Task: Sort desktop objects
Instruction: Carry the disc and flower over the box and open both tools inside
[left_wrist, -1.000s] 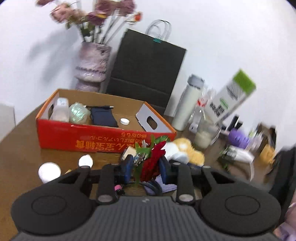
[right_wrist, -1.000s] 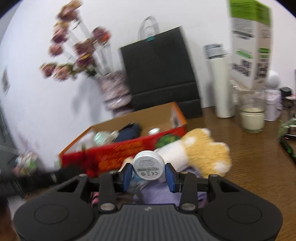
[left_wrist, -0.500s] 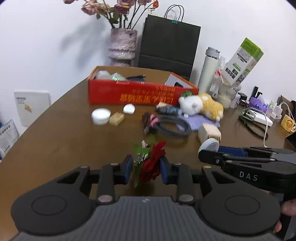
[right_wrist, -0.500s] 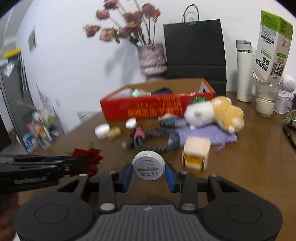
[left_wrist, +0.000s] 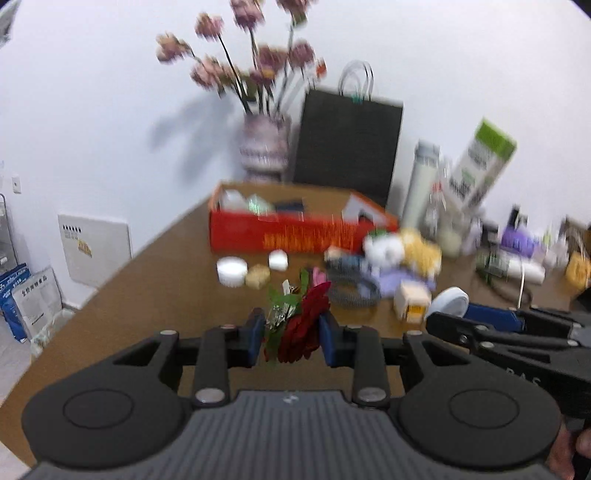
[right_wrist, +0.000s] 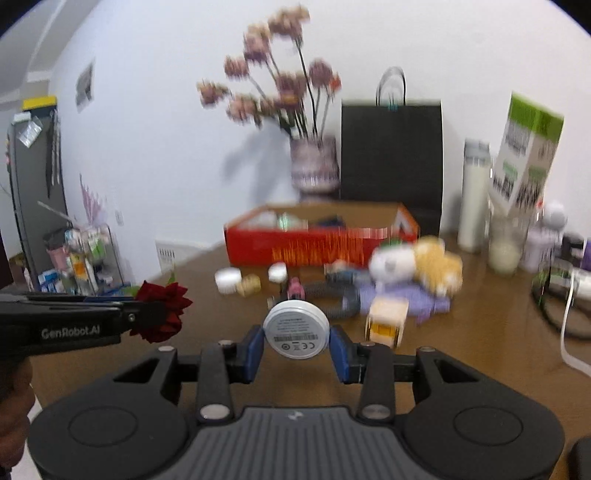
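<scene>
Both views motion-blurred. Left claw (left_wrist: 291, 341) clamped on red artificial rose (left_wrist: 304, 328), bloom and green leaves sticking up between the blue pads, held above the brown worktop (left_wrist: 155, 280). Right claw (right_wrist: 296, 349) clamped on white round puck (right_wrist: 296, 328), flat labelled face toward the camera, also held clear of the worktop. Seen from the left wrist: right claw off to the right, just beside the left one, puck visible at its tip. Seen from the right wrist: left claw at the left edge, rose at its tip. Farther back on the worktop, red cardboard box (left_wrist: 291, 232), open-topped, with several small items inside, too blurred to name. In front of the box, loose: white round jar (left_wrist: 231, 270), small tan block (left_wrist: 257, 275), small white lump (left_wrist: 277, 259). Right of those: coiled grey cable (right_wrist: 328, 291) with a pink piece at one end, white-and-yellow plush toy (right_wrist: 413, 262) lying on purple cloth (right_wrist: 413, 301), small cream-and-yellow cube (right_wrist: 386, 321) just in front of the cloth. Behind the box: vase of dried pink flowers (right_wrist: 314, 166), black paper bag (right_wrist: 391, 147). Right of the bag: white bottle (right_wrist: 474, 195), green-and-white carton (right_wrist: 526, 162) tilted in a glass. Part of a hand at the lower left corner of the right wrist view.
</scene>
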